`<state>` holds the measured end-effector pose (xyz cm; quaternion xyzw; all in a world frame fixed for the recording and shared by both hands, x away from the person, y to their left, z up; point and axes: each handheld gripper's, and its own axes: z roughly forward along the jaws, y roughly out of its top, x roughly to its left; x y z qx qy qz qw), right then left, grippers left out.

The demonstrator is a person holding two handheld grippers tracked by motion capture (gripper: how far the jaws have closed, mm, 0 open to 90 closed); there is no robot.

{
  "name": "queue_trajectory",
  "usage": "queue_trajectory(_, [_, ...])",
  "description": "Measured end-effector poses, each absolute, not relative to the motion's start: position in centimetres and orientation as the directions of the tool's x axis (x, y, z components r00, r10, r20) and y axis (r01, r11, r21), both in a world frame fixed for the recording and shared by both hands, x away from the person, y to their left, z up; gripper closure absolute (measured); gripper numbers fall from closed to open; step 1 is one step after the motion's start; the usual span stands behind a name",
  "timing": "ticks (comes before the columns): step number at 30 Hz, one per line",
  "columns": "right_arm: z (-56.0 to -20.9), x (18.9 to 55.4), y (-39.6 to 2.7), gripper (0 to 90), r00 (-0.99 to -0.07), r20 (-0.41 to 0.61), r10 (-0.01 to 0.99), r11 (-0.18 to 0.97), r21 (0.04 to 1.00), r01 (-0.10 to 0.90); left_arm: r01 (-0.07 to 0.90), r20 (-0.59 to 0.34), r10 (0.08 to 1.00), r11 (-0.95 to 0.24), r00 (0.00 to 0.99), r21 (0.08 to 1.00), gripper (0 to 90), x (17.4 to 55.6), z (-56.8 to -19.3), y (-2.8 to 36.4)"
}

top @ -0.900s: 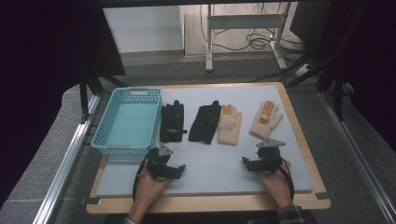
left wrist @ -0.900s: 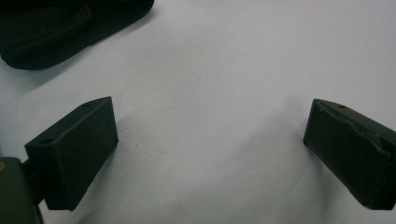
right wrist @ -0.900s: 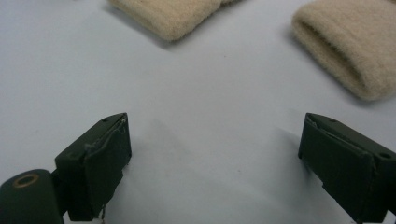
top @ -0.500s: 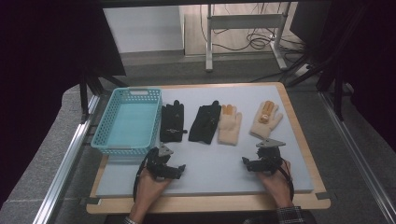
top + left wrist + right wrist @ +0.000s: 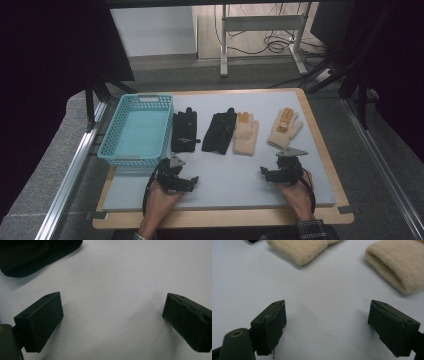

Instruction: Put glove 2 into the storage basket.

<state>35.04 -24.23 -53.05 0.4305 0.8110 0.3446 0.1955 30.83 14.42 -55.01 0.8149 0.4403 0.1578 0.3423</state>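
Gloves: nearest, both claws rest on the tabletop (image 5: pixel 220 200), left claw (image 5: pixel 192 181) and right claw (image 5: pixel 264 172) spread wide, pinching nothing. At twelve o'clock beyond them lie two black gloves (image 5: pixel 184 131) and two cream gloves (image 5: pixel 246 134); the basket (image 5: pixel 114 150) sits at ten o'clock.

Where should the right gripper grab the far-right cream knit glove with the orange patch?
Take the cream knit glove at its ribbed cuff, coming from the near edge with the right gripper, whose jaws stand open. It lies flat, fingers pointing away, so the thick cuff faces the gripper.
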Motion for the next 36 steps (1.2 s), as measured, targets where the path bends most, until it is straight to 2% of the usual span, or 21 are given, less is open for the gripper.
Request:
queue_trajectory(18, [-50.7,38.6,-22.7,25.6,-0.610,0.000,0.792,0.417,0.730,0.542,0.610,-0.045,0.826,-0.377,0.562,0.697,3.4,30.8,-55.0,14.4])
queue_trajectory(36, [-50.1,41.4,-20.6,33.6,-0.648,0.045,0.761,0.413,0.736,0.536,0.612,-0.048,0.827,-0.373,0.559,0.698,3.4,30.8,-55.0,14.4])
